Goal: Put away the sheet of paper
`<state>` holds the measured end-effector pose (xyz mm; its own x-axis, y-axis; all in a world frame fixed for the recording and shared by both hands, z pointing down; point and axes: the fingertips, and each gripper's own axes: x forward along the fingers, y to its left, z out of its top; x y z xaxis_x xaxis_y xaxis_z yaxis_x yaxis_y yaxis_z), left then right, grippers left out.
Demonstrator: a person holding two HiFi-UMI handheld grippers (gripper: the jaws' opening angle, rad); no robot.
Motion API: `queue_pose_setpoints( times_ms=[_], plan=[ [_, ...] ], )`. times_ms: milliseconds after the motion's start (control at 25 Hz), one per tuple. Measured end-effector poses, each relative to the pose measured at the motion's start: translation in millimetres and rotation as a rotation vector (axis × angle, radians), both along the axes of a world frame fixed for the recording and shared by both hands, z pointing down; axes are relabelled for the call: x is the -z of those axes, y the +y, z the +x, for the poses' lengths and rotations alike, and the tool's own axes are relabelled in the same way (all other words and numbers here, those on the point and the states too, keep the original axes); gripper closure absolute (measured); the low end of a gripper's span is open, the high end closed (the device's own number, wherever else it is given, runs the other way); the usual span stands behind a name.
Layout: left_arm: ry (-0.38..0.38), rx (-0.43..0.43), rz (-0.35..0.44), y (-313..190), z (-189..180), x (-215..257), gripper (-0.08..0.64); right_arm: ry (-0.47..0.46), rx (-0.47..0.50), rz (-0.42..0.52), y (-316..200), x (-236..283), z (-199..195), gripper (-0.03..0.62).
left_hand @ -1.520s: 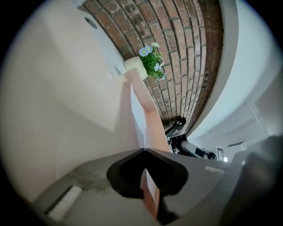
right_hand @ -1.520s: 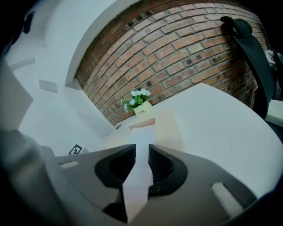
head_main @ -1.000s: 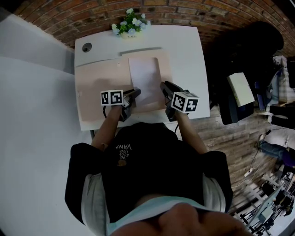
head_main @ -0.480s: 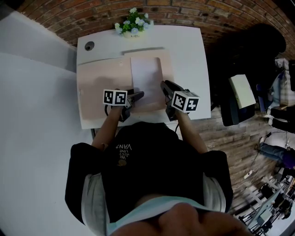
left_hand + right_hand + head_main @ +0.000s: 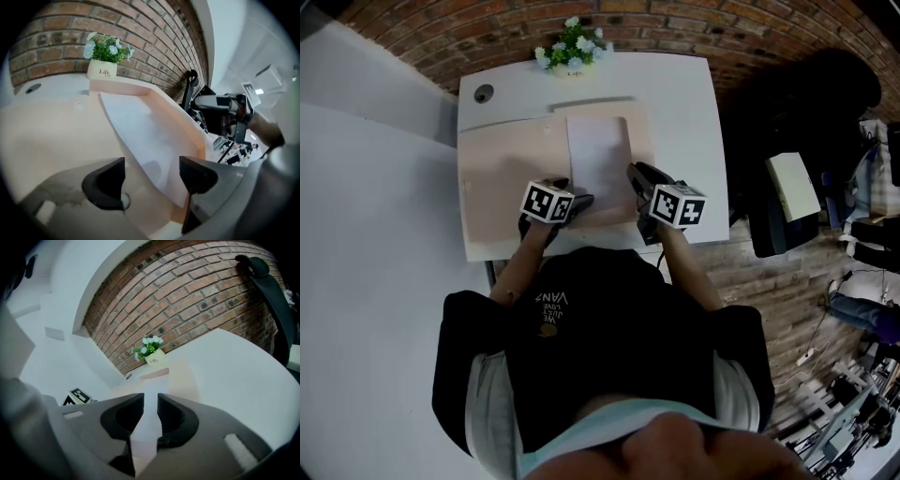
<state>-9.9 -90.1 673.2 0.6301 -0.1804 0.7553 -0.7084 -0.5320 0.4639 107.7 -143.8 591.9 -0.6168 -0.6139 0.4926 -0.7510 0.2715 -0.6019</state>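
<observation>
A white sheet of paper (image 5: 598, 155) lies flat on the right half of a peach folder (image 5: 502, 178) spread over the white desk (image 5: 680, 103). My left gripper (image 5: 572, 199) is at the sheet's near left corner. In the left gripper view it (image 5: 152, 168) has just been opening and stands open, with the paper (image 5: 136, 126) below the gap and untouched by the pads. My right gripper (image 5: 635, 173) is at the sheet's right edge. In the right gripper view it (image 5: 150, 404) has only a narrow gap, through which the white paper (image 5: 151, 389) shows.
A small pot of flowers (image 5: 572, 52) stands at the desk's far edge against the brick wall, with a cable hole (image 5: 483, 94) to its left. A dark chair (image 5: 806, 103) and a box (image 5: 792, 183) are to the right of the desk.
The left gripper has rolled, its marker cube now tilted, and its jaws have spread apart. The right gripper has stayed where it was. The paper lies as before.
</observation>
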Motion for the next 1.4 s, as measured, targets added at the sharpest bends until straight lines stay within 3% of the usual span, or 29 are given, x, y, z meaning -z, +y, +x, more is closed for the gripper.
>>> queue_pose_setpoints(
  times_ms=[80, 680, 1120, 1400],
  plan=[
    [-0.024, 0.000, 0.029, -2, -6, 1, 0.199, -0.002, 0.003, 0.001, 0, 1, -1, 0.505],
    [0.004, 0.117, 0.156, -25, -38, 22, 0.199, 0.019, 0.053, 0.017, 3, 3, -18, 0.505],
    [0.046, 0.220, 0.299, -41, -57, 54, 0.201, 0.044, 0.077, 0.052, 0, 13, -29, 0.505],
    [0.078, 0.266, 0.382, -48, -68, 77, 0.223, 0.060, 0.069, 0.099, -4, 25, -36, 0.539]
  ],
)
